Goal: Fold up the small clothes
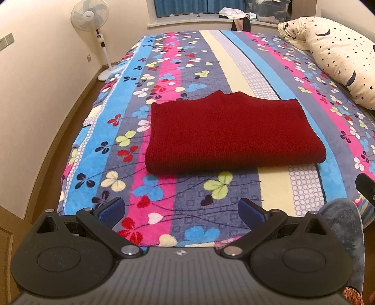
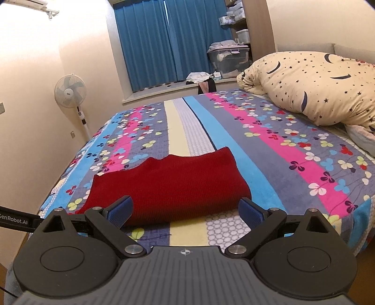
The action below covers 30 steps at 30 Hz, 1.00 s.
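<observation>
Cream walls frame a bedroom where a bed is covered by a striped, clover-printed blanket [image 1: 192,197]. At far left a white pedestal fan [image 1: 90,14] stands on the floor by the wall. Nearer the middle, blue curtains [image 2: 152,42] hang over a window ledge beyond the bed's far end. On the blanket lies the dark red knitted garment [image 1: 232,133] — folded into a thick rectangle, flat, its rounded fold facing the cameras. The left gripper [image 1: 181,208] hovers short of it with both blue-padded fingers spread wide, grasping nothing. The right gripper [image 2: 185,211] is just as widely spread, its fingers close to the garment's near edge, not clamped on it. At right a cream star-and-moon duvet [image 2: 309,84] is bunched up on the bed, well apart from the garment.
</observation>
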Tool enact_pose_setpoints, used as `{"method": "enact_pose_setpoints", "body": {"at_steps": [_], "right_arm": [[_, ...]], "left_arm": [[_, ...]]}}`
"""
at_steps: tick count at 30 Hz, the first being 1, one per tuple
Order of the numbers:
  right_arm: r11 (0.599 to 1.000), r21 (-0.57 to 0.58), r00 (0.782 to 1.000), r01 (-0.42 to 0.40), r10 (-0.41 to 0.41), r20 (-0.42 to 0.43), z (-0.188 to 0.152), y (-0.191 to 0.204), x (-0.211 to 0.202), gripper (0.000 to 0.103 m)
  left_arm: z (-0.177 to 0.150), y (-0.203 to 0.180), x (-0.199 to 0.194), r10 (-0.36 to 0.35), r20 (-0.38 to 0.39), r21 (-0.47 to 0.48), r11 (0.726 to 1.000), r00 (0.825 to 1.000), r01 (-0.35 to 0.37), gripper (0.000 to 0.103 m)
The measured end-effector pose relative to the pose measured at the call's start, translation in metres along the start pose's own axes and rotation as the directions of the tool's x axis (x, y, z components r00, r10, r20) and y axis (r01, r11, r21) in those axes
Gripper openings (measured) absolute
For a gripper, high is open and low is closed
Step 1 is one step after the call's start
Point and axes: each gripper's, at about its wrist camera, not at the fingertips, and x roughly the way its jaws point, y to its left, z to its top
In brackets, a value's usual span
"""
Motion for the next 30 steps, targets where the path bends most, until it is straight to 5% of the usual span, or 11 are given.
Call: {"method": "enact_pose_setpoints", "body": {"at_steps": [8,14,21,30], "right_arm": [[0.998,0.067,1.000,-0.008,0.009,-0.008,0.009,-0.019,0.021,0.097],[0.942,0.335,0.995,-0.021,0.052,-0.082,0.012,-0.081,0.096,0.097],[0.756,0.652,0.979,0.054,0.087,-0.182,-0.004,-0.155,0.202,0.096],[0.487,0.865,0.953,0.122,0.186,-0.239,-0.055,-0.197,0.295,0.090]], "left_arm": [[0.005,0.006,0.017,0.019,-0.026,-0.021,1.000,0.999,-0.020,0.103],[0.015,0.030,0.053,0.040,-0.069,-0.105,0.993,0.997,-0.047,0.103],[0.033,0.068,0.110,0.089,-0.125,-0.207,0.972,0.988,-0.114,0.103],[0.041,0.115,0.193,0.146,-0.205,-0.279,0.939,0.968,-0.201,0.103]]}}
